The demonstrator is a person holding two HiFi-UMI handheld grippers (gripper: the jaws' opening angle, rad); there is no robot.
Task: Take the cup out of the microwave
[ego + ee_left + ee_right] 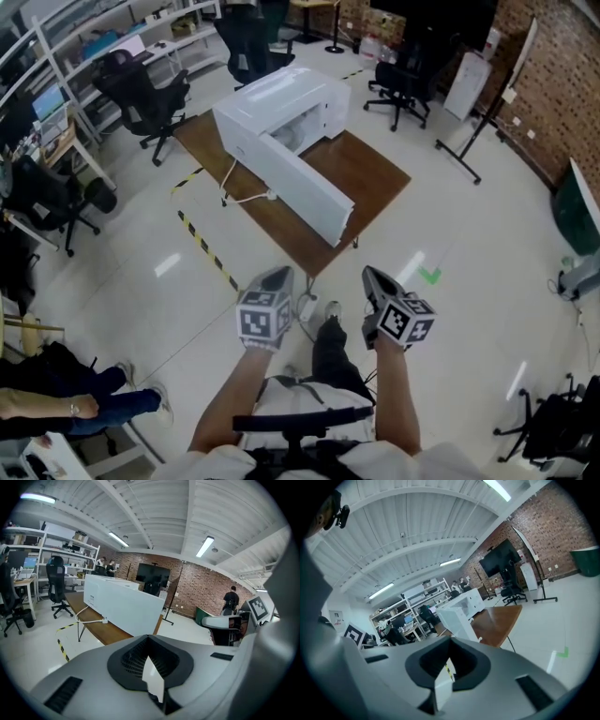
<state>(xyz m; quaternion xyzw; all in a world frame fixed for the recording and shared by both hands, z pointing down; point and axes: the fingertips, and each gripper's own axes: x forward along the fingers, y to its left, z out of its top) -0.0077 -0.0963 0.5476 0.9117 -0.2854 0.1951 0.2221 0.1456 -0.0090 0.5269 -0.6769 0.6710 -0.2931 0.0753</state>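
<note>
I cannot make out the cup: the inside of the microwave (281, 108), past its open door (305, 183), is too small to read. The microwave stands on the brown surface (366, 173), well ahead of my left hand-held gripper (275, 277) and right hand-held gripper (375, 277) (both with jaws together, nothing between them)
</note>
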